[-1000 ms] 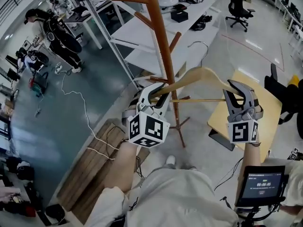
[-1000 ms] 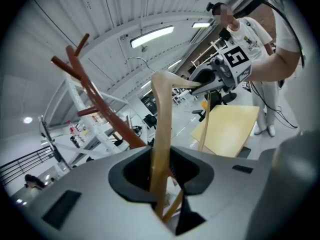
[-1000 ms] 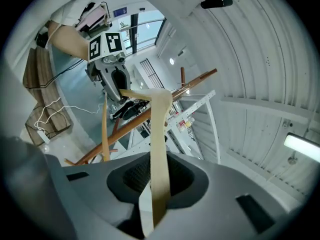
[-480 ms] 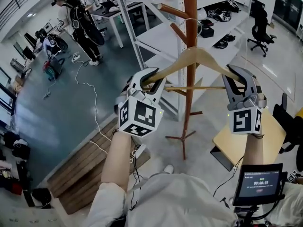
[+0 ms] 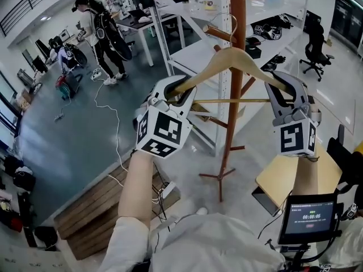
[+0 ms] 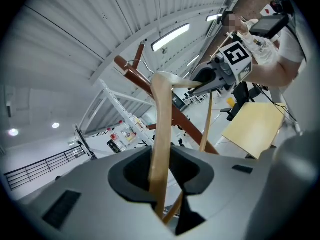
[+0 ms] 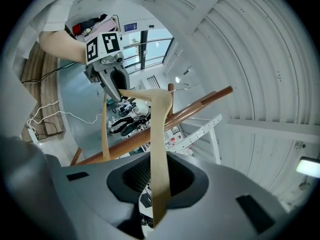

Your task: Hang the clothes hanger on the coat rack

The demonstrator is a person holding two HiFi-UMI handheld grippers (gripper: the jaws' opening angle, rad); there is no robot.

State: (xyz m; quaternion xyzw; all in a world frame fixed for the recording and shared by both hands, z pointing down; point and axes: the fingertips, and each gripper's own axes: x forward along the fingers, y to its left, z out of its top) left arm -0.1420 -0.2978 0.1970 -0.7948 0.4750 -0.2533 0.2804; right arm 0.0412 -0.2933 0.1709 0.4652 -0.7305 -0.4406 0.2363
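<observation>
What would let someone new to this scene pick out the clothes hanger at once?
Find the tall reddish-brown coat rack in the middle of the head view. Across its pole, the left gripper and the right gripper each clamp one end of the clothes hanger. It is paler than the rack: a wide wooden triangle with a thin crossbar and wire hook.

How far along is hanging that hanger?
Done: the wooden hanger is lifted, its ends clamped by the left gripper and right gripper. In hand: it's held by the coat rack, hook near a peg. Left: seat the hook on the peg, let go.
</observation>
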